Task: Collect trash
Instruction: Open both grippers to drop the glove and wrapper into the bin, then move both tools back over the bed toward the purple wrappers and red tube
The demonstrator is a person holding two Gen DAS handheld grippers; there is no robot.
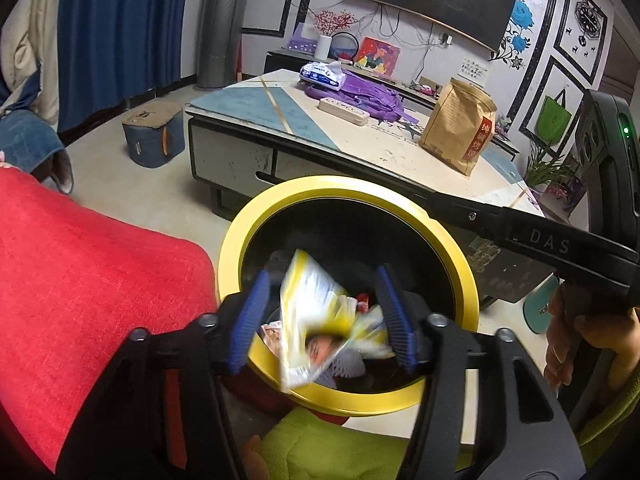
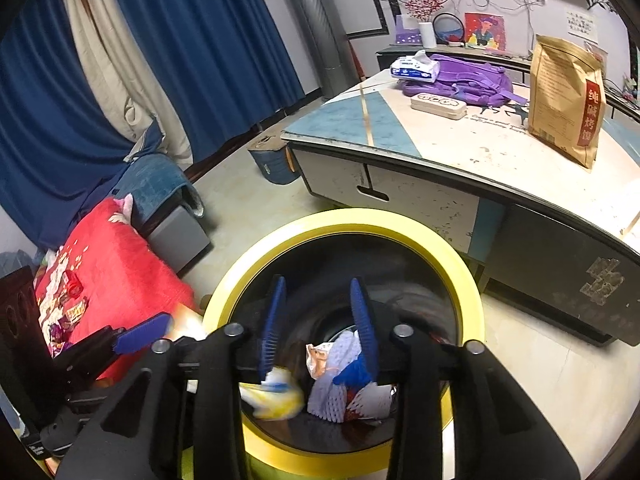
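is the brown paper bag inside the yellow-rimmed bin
No, the brown paper bag stands upright on the table, beyond the yellow-rimmed bin on the floor.

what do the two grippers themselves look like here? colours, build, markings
Both match: black plastic linkage frames with silver round-head bolts at the pivots, and blue ribbed pads on the fingers. The left gripper and the right gripper look identical up close. Seen from the left wrist, the right gripper's long black body carries grey "DAS" lettering and a small green light.
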